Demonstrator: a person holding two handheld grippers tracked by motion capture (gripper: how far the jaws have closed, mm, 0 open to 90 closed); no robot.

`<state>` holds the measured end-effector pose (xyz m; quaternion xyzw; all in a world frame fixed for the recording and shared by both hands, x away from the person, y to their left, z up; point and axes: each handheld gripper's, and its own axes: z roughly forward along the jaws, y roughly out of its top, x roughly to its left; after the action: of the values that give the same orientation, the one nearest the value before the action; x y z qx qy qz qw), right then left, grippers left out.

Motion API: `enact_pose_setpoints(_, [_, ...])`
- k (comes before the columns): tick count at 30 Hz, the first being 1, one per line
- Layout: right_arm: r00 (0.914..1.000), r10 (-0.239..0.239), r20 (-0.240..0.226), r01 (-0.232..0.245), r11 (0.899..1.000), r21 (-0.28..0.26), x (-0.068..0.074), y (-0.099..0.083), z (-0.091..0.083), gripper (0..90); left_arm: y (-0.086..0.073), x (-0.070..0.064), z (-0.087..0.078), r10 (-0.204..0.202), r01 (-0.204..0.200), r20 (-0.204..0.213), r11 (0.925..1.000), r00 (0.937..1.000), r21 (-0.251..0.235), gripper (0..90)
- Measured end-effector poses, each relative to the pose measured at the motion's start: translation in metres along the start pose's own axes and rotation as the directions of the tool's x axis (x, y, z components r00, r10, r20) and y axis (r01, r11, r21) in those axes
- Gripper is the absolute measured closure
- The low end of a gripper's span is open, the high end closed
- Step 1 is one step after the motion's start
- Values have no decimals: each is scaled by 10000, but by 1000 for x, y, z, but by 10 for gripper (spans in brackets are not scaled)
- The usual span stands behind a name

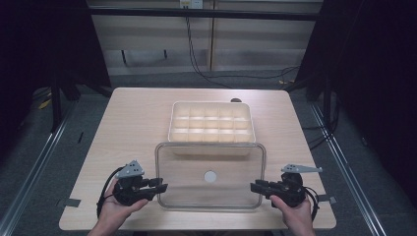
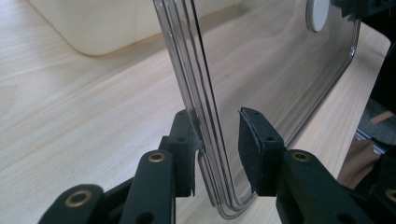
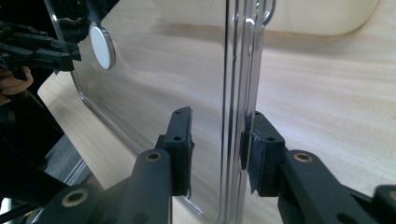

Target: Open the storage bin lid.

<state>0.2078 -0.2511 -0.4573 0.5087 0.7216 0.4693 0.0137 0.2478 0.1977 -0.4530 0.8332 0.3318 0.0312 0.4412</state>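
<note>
The clear lid (image 1: 210, 176) lies on the desk (image 1: 133, 123) just in front of the cream compartment box (image 1: 212, 123), not yet on it. The left tongs (image 1: 162, 186) straddle the lid's left rim, the right tongs (image 1: 255, 187) its right rim; both stand parted, one pad (image 2: 187, 140) touching plastic (neither is clamped, judging by the gaps). Lifting and seating the lid remains. Beyond the box, bare desk leaves room.

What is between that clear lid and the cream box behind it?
Nothing visible. The clear lid sits just in front of the compartment box, its far edge at the box's front wall. The left tool and right tool already straddle its side edges.
</note>
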Motion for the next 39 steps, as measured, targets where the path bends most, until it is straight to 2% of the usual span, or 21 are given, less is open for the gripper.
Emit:
enact_pose_setpoints(5, [9997,-144,173,141,9997,191,1,-3,5,644,-7,0,3,41,-39,-99,9997,9999,228,671])
enact_pose_setpoints(11, [9998,-63,202,54,9990,448,-3,-6,13,636,-9,3,5,-83,82,39,9997,10000,216,658])
enact_pose_setpoints(16, [9987,-209,472,177,9975,686,-3,-8,19,606,-11,4,10,-99,97,35,9991,9999,422,611])
enact_pose_setpoints(20, [9987,-188,475,153,9973,724,-4,-7,21,595,-11,4,11,-38,37,25,9989,10000,462,600])
enact_pose_setpoints(27, [9967,-290,753,220,9955,921,-5,-8,26,546,-10,13,19,-95,91,50,9980,9999,627,578])
enact_pose_setpoints(31, [9901,-759,1183,613,9906,1225,-1,-8,31,483,-10,15,21,-138,142,-61,9970,9999,755,569])
enact_pose_setpoints(36, [9937,-540,983,417,9915,1233,-5,-8,33,484,-9,15,22,-124,130,-81,9967,9999,806,566])
enact_pose_setpoints(39, [9938,-574,952,458,9917,1204,-6,-8,34,484,-9,16,22,-88,92,-51,9960,9999,886,563])
